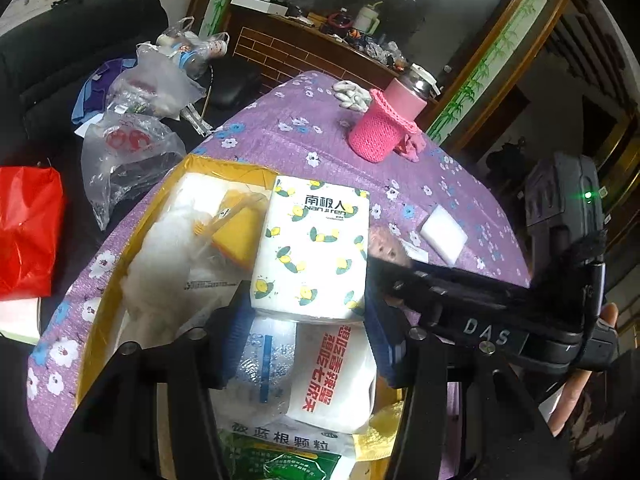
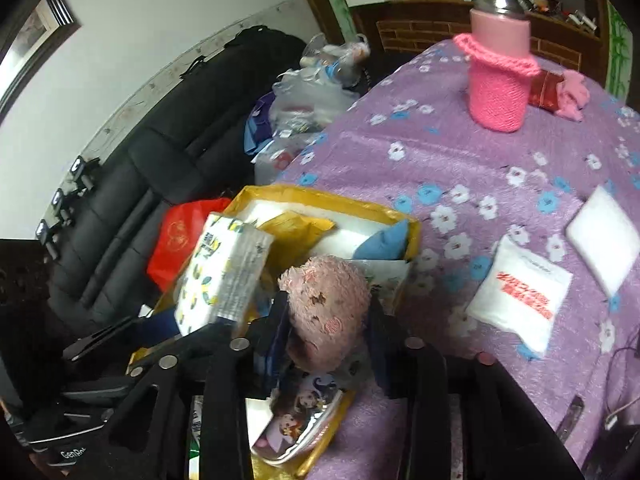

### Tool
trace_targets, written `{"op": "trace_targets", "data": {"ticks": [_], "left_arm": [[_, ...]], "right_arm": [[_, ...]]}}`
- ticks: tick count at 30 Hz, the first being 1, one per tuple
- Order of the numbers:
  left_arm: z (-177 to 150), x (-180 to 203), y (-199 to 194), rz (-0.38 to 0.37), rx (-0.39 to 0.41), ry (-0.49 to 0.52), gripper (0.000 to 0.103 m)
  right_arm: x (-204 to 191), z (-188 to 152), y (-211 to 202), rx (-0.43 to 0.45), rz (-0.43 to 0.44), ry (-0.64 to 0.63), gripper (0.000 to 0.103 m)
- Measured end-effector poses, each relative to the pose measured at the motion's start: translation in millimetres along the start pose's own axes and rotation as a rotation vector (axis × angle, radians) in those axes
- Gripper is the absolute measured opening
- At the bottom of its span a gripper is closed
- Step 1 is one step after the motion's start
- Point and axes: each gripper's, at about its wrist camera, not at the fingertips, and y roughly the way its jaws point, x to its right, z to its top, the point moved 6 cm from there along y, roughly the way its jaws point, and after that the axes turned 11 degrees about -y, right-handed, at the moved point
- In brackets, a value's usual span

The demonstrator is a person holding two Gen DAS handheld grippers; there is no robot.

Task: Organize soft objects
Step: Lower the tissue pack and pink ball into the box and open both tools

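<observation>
Over the yellow box (image 1: 224, 164) my left gripper (image 1: 308, 304) is shut on a lemon-print tissue pack (image 1: 316, 240), its blue pads at the pack's lower edge. The right wrist view shows the same pack (image 2: 224, 276) tilted at the box's left side. My right gripper (image 2: 330, 320) has a pink plush toy (image 2: 324, 300) between its fingers, and the plush fills the gap and touches both pads. It hangs at the box's near right corner (image 2: 412, 236), above a shiny cartoon pouch (image 2: 304, 420). The box also holds a cotton bag (image 1: 160, 248), a yellow sponge (image 1: 236, 236) and a red-lettered white packet (image 1: 336, 376).
On the purple flowered cloth (image 2: 440, 152) lie a white sachet with red print (image 2: 520, 304) and a white pad (image 2: 604, 236). A pink knit-covered bottle (image 2: 500, 84) stands further back. Plastic bags (image 1: 132, 152) and a red bag (image 1: 28, 232) sit on the black sofa at left.
</observation>
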Motion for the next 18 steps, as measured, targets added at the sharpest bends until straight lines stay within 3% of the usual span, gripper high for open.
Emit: {"op": "trace_targets", "data": {"ticks": [1,4,6,10,13,14,16,18], "left_arm": [[0.1,0.5,-1.3,0.003,0.008,0.003,0.051],[0.6,4.9,-8.8,0.034,0.057,0.031,0.060],[-0.5,11.9,-12.5,0.026,0.086,0.057,0.070],[-0.9,23.6,-13.6,0.041,0.125,0.068,0.071],[-3.8,36.4,-16.0,0.015,0.159,0.111,0.083],[-4.4,37.8,-14.2,0.027,0.168,0.131,0.083],[-6.0,32.3,-9.0,0.166,0.143,0.133,0.083],[-4.5,30.8,-16.4,0.158,0.132,0.066,0.083]], "right_arm": [[-1.5,0.1,0.4,-0.008,-0.004,-0.006,0.039],[-1.4,1.5,-9.4,0.020,-0.024,-0.012,0.058],[-0.3,3.3,-25.5,0.065,-0.025,-0.014,0.061],[18.3,-1.9,-54.7,0.130,-0.025,0.018,0.063],[42.7,-11.1,-76.2,0.201,0.012,0.060,0.073],[50.6,-13.5,-81.4,0.225,0.021,0.069,0.078],[70.6,-19.3,-84.1,0.259,0.015,0.106,0.079],[90.8,-22.7,-78.2,0.256,0.024,0.171,0.079]]}}
